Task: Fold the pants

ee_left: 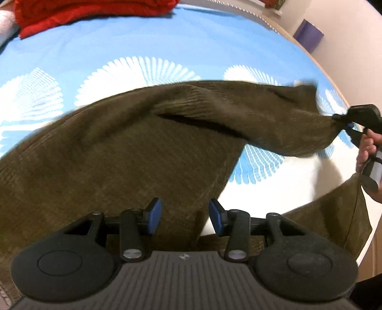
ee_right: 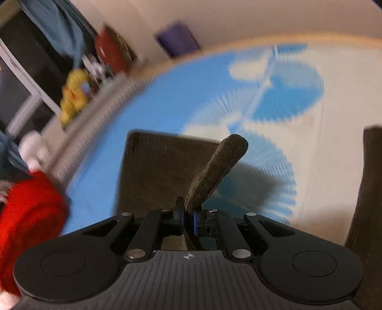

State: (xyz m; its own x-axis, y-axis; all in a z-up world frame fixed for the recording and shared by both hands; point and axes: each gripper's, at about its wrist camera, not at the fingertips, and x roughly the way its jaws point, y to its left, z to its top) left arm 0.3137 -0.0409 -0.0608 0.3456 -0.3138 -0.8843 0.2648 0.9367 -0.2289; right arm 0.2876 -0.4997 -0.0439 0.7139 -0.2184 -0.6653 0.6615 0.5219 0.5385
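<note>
Olive-brown corduroy pants [ee_left: 119, 155] lie spread on a blue and white bedspread [ee_left: 143, 47]. My left gripper [ee_left: 185, 215] is open and empty, just above the pants near the crotch. My right gripper [ee_left: 346, 124] shows at the right edge of the left wrist view, shut on the hem of one pant leg and lifting it off the bed. In the right wrist view the gripper [ee_right: 188, 220] pinches a fold of pant fabric [ee_right: 214, 171] that sticks up between the jaws. The other leg [ee_left: 346, 214] hangs at the bed's right edge.
A red garment [ee_left: 83, 14] lies at the bed's far left; it also shows in the right wrist view [ee_right: 28, 226]. A purple box [ee_left: 308, 35] stands by the wall. Yellow toys [ee_right: 74, 93] sit on a shelf beyond the bed edge [ee_left: 310, 59].
</note>
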